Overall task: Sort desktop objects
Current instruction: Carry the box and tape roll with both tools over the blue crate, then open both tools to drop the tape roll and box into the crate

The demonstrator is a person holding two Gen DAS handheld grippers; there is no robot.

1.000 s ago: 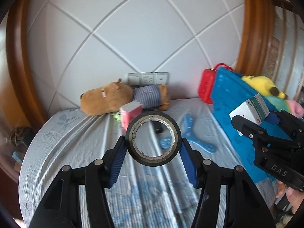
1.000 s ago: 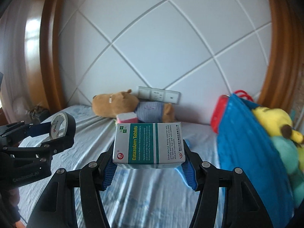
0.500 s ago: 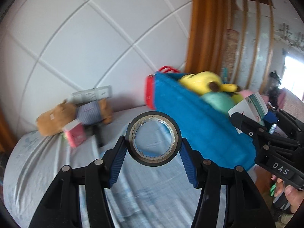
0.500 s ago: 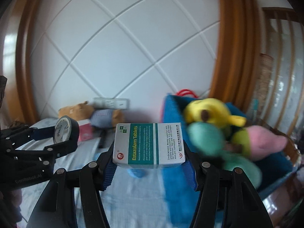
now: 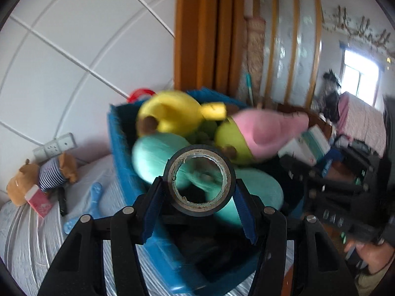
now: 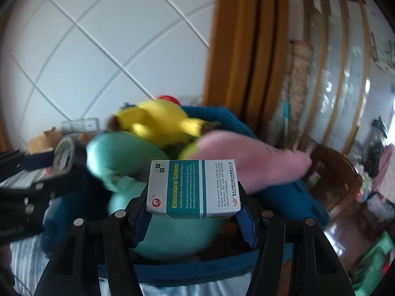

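My left gripper is shut on a black roll of tape and holds it over the blue basket. My right gripper is shut on a white and teal box of tablets, also over the blue basket. The basket holds a yellow plush, a teal plush and a pink and green plush. The tablet box also shows at the right of the left wrist view. The tape also shows at the left of the right wrist view.
On the light blue cloth to the left lie a brown plush in a striped shirt, a pink box, a dark pen-like item and a blue plastic toy. A wall socket strip sits behind. A red bag stands behind the basket.
Both grippers have swung right from over the cloth to above the blue basket, each still holding its object. The basket's plush toys now fill both views.
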